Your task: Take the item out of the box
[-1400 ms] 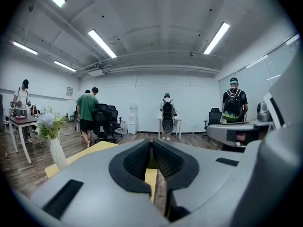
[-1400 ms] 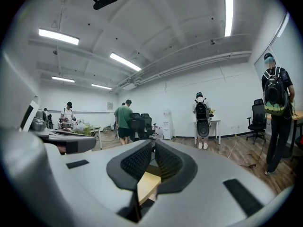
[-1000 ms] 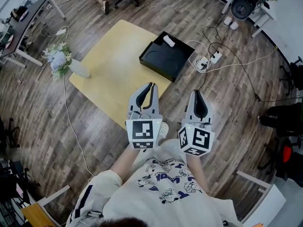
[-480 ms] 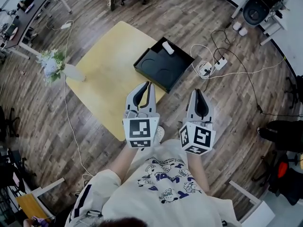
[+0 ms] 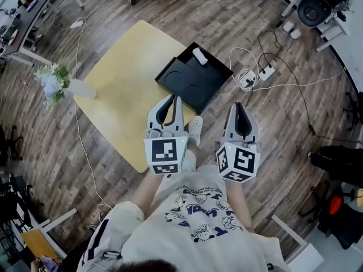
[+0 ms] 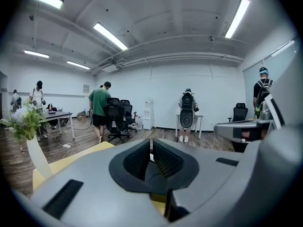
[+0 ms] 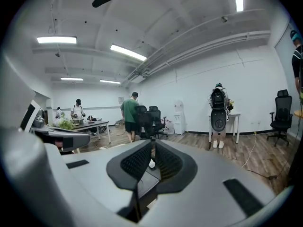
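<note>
A shallow black box (image 5: 190,81) lies open on the corner of a yellow tabletop (image 5: 122,89). A small white item (image 5: 199,56) rests in the box's far corner. My left gripper (image 5: 173,98) hovers just short of the box's near edge, jaws pressed together and empty. My right gripper (image 5: 239,106) is held level with it over the wooden floor to the right, also shut and empty. In the right gripper view the white item (image 7: 150,163) and the box (image 7: 147,182) show just below the closed tips (image 7: 153,143). The left gripper view shows its closed tips (image 6: 151,143).
A vase of flowers (image 5: 55,84) stands off the table's left corner. Cables and a power strip (image 5: 256,72) lie on the floor right of the box. Desks, office chairs (image 6: 116,117) and people (image 6: 99,110) stand farther off. The person's shoe (image 5: 195,128) is between the grippers.
The box and table have drawn closer to both grippers as the person stepped toward them. Both grippers stayed shut side by side.
</note>
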`<state>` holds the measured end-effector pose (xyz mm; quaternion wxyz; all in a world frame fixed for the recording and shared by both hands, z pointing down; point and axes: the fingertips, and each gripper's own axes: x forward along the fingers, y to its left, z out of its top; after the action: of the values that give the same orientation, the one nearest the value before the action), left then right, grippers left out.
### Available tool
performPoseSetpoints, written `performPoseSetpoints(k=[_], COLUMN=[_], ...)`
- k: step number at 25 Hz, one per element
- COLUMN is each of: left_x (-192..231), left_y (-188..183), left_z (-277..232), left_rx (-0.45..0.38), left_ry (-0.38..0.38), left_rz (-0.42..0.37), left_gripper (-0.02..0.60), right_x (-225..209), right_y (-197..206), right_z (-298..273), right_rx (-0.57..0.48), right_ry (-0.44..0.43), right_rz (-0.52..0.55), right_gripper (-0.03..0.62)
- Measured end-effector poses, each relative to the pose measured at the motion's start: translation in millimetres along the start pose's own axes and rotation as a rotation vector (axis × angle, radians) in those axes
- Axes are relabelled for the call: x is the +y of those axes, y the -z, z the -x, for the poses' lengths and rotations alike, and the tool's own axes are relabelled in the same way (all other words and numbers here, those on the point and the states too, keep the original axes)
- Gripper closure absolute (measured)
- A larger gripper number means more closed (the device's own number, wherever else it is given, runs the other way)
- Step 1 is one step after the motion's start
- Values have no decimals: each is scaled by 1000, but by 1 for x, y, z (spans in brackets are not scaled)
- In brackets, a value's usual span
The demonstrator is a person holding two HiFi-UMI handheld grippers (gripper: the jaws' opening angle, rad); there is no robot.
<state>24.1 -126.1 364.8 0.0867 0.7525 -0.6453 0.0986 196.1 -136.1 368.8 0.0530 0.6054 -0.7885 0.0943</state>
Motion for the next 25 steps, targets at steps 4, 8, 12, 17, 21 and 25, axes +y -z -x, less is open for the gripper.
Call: performPoseSetpoints(k=[4,8,12,17,21,25], left_x=[6,13,23,42,53,60], left_y=[1,3,7,11,16,21], left_z=[-23,-51,-77,-108,-127,-142], left_rx=[10,22,47,88,119,146], left_ry=[-14,-31,-76,-124,-140,-150], left_rz=[12,27,58,90,109,128], left_gripper=[551,551,551,551,551,551], right_x=[-3,-4,-3,3,10,15], right_y=[1,1,1,2,11,25], right_z=[-27,-63,-102,-150,-179,-201], right_rx=[16,39,72,123,183,254], right_ry=[-18,-51,-103,-158,-184,-210], right_rz=[9,24,48,74,84,96], right_gripper=[551,551,551,551,550,549])
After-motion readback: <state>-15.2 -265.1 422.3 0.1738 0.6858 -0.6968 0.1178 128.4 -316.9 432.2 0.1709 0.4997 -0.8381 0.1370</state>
